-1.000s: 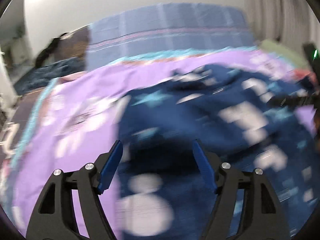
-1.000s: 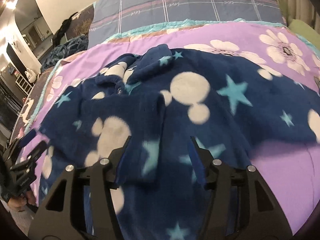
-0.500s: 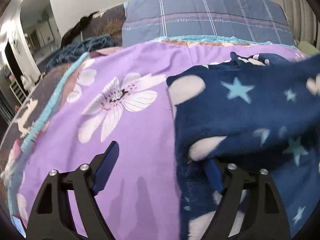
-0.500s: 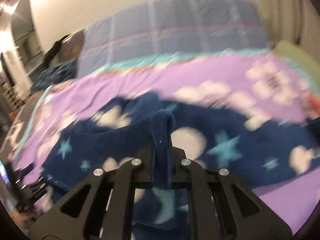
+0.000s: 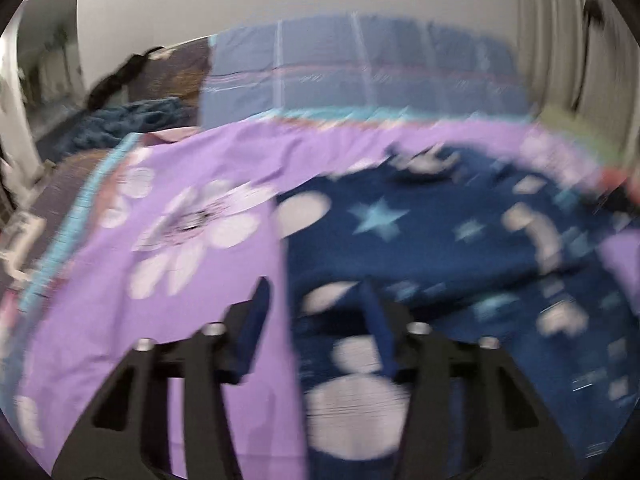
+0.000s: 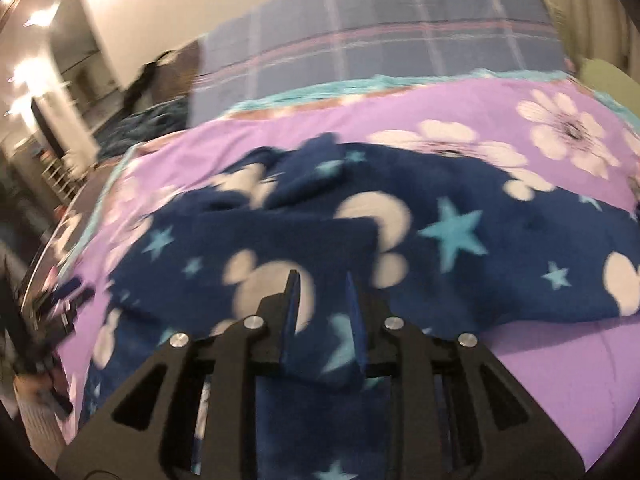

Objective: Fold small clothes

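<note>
A navy fleece garment [image 6: 460, 248] with white mouse heads and blue stars lies spread on the purple flowered bedspread [image 6: 500, 108]; one part is folded over onto its middle [image 6: 280, 248]. It also shows in the left wrist view [image 5: 440, 248]. My right gripper [image 6: 322, 280] is partly open just above the folded part, and nothing is held between its fingers. My left gripper [image 5: 316, 292] is open over the garment's left edge, one finger above the bedspread [image 5: 192, 272] and one above the fleece. Both views are motion-blurred.
A blue plaid pillow [image 6: 380, 32] lies at the head of the bed. A dark blue blanket [image 5: 128, 120] is heaped to the far left. The other gripper [image 6: 52, 312] shows at the right wrist view's left edge. A green item [image 6: 608, 76] lies at far right.
My right gripper, shut on a fold of the fleece half a second ago, has opened and let it drop onto the garment. My left gripper has narrowed and shifted along the garment's left edge.
</note>
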